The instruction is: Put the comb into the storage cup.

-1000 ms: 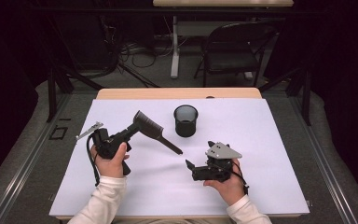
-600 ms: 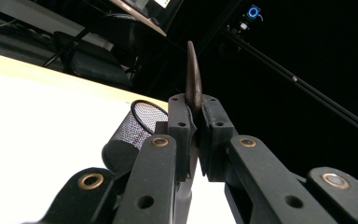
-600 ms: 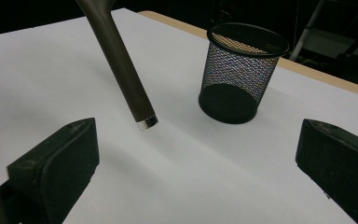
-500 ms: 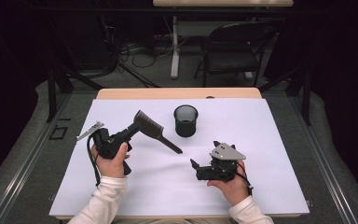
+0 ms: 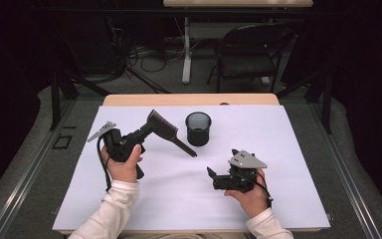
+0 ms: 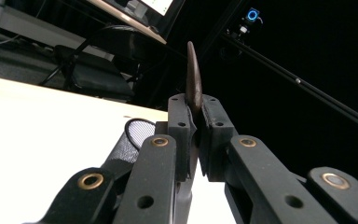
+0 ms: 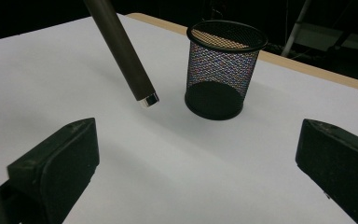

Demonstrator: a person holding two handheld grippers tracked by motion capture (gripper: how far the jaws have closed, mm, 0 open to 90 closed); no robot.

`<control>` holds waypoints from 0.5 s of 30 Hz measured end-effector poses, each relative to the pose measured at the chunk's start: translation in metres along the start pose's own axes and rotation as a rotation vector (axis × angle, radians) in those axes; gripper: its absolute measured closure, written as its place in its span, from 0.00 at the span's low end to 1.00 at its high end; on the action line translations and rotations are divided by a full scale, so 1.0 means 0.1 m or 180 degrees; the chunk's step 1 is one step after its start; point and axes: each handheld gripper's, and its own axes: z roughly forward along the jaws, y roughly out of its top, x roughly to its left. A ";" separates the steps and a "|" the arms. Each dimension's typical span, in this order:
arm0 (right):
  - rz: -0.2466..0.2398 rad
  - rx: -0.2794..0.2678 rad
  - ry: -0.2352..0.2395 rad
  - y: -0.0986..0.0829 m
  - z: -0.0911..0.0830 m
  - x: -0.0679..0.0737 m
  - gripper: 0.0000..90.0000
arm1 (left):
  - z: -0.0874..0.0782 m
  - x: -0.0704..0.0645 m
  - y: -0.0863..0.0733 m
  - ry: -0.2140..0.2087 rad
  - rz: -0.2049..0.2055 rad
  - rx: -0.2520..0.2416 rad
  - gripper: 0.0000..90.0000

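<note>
We count two grippers, one brush and one cup on the white table [image 5: 288, 149]. Our left gripper [image 5: 146, 130] is clamped on the brush [image 5: 163, 129], holding it by the head, with the bristle end sticking out just beyond the jaws. In the left gripper view the two jaws press flat against either side of the brush [image 6: 193, 79], whose brown edge rises upright between them. The single dark handle runs from the head down toward the middle of the table, its tip ending just in front of and to the left of the mesh cup [image 5: 198, 128]; we cannot tell whether that tip touches the table.

Our right gripper [image 5: 211, 175] sits lower right of the brush, well apart from it, jaws spread wide and holding nothing. In the right gripper view both black jaws stand far apart at the bottom corners, and between them we see the handle's tip [image 7: 147, 99] near the one black mesh cup [image 7: 223, 70], which stands upright.
</note>
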 end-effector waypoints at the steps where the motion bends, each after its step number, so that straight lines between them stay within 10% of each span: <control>1: -0.0007 -0.0003 -0.0006 0.00 0.00 0.00 0.00 | 0.02 -0.01 0.02 0.0000 0.0004 -0.0010 0.94; 15: 0.0049 -0.0017 -0.0031 -0.01 -0.01 -0.05 0.00 | 0.21 -0.14 0.33 0.0114 0.0106 -0.0010 0.94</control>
